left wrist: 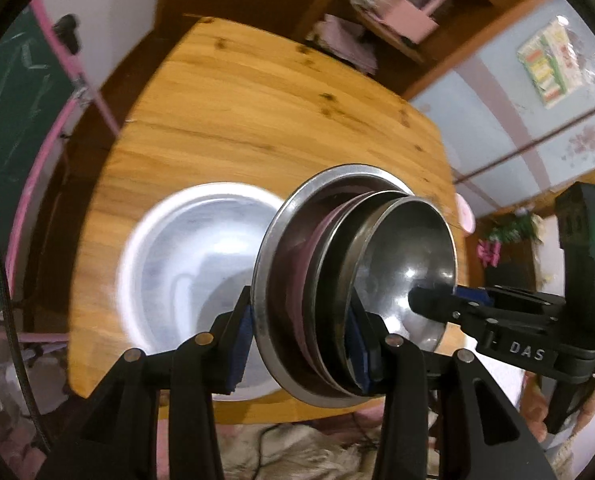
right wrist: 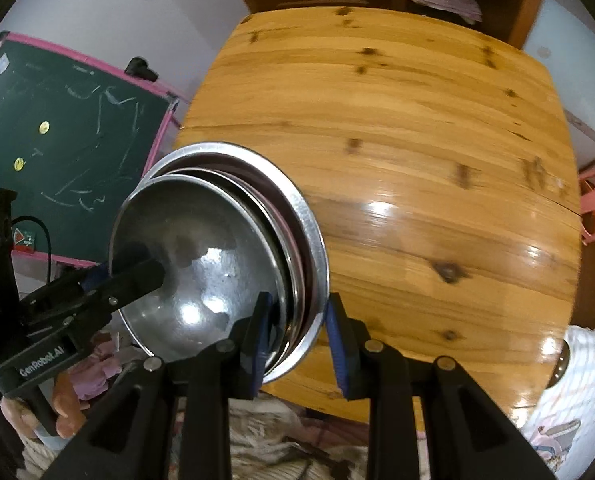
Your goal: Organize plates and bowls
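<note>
You are working over a glossy wooden table (right wrist: pixel 437 168) in a room with a green chalkboard (right wrist: pixel 65 136) to one side and wooden shelving (left wrist: pixel 401 12) beyond the far edge. Both grippers are holding one nested stack of steel dishes (left wrist: pixel 353 288), carried clear of the tabletop and tipped on edge. The left gripper (left wrist: pixel 301 344) is clamping across the rims at the stack's near side, its blue pads pressing the widest plate on one face and the inner bowl on the other. The right gripper (right wrist: pixel 297 344) is doing the same on the opposite rim, jaws narrowed to the stack's thickness. In the left wrist view, a white bowl (left wrist: pixel 201 264) is sitting on the table just beyond and to the left of the left gripper's fingers; I am judging that to be the likely place for the stack, though the pictures are not settling it. Expect the load to be stiff, fairly light and slippery: polished metal on metal, so the inner bowls could be sliding out if you are tilting further. A pinkish layer (left wrist: pixel 317 248) is showing between the rims, its material unclear. Keep squeezing across all rims together, opposite each other, and be levelling the stack before you are letting go.
</note>
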